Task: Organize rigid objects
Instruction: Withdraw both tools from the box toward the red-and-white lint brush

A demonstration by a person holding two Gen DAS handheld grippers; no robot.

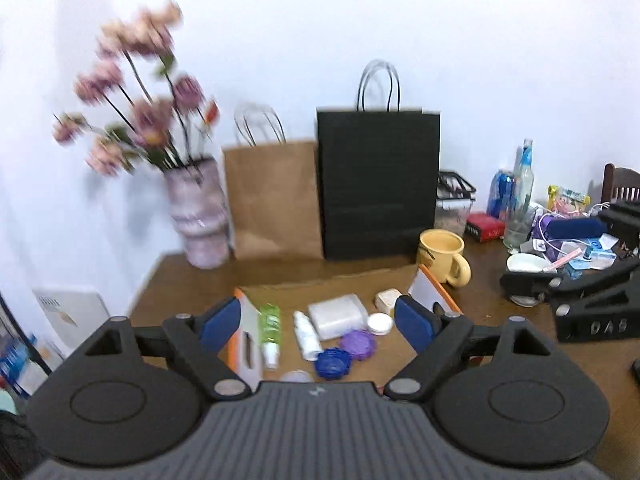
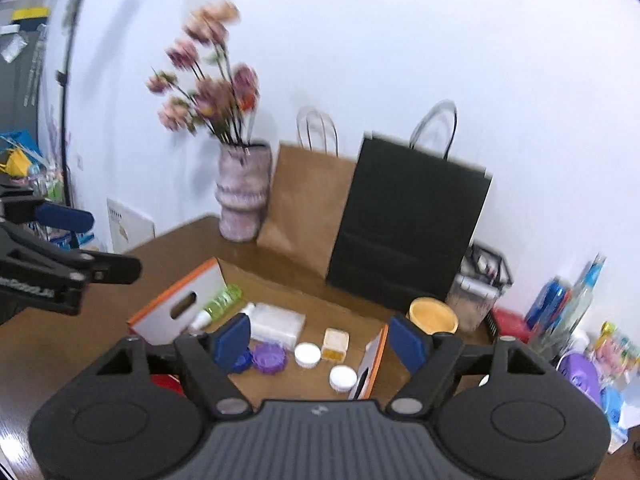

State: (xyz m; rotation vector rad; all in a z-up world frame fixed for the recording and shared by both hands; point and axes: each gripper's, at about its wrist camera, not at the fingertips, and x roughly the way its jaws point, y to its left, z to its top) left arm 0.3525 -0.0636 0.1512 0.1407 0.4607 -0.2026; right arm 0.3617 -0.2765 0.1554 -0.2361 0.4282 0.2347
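You are holding the left gripper [image 1: 318,322] with fingers wide and nothing between the pads; the right gripper [image 2: 320,344] is likewise spread and empty. The small items are lying in the open cardboard box [image 2: 176,308] at lower centre: green tube [image 1: 270,326], white bottle [image 1: 306,336], clear case [image 1: 338,316], purple lid [image 1: 359,344], blue lid [image 1: 332,363], white jar [image 1: 380,324]. Yellow mug [image 1: 442,254] is standing right of the box.
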